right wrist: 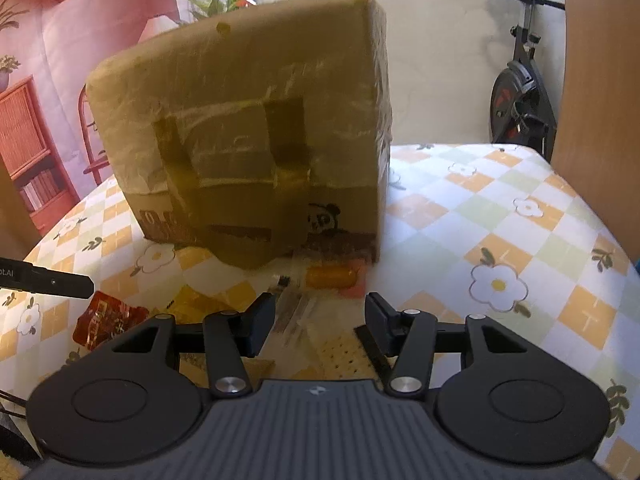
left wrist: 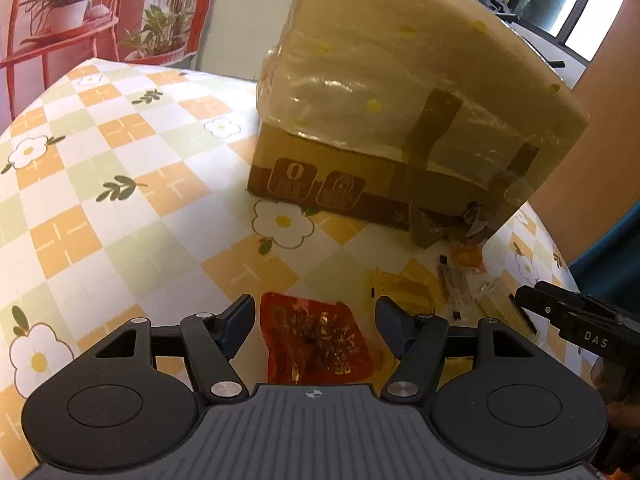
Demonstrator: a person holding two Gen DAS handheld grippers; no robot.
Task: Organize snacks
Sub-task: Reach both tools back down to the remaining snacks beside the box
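My left gripper (left wrist: 316, 316) is open just above a red snack packet (left wrist: 316, 340) that lies flat on the table between its fingers, with neither pad touching it. To its right lie a yellow packet (left wrist: 400, 290), a clear packet (left wrist: 452, 284) and an orange snack (left wrist: 466, 258). My right gripper (right wrist: 320, 320) is also open, over clear packets (right wrist: 296, 312) and a pale dotted packet (right wrist: 340, 352), gripping nothing. Beyond it lies the orange snack (right wrist: 330, 276), and the red packet (right wrist: 104, 320) is at lower left.
A tall tape-wrapped cardboard box (left wrist: 400, 100) (right wrist: 240, 140) stands right behind the snacks on the checked flower tablecloth (left wrist: 100, 160). A wooden panel (right wrist: 600, 80) rises at the right table edge, with an exercise bike (right wrist: 516, 92) behind it. Bare cloth lies left and right of the box.
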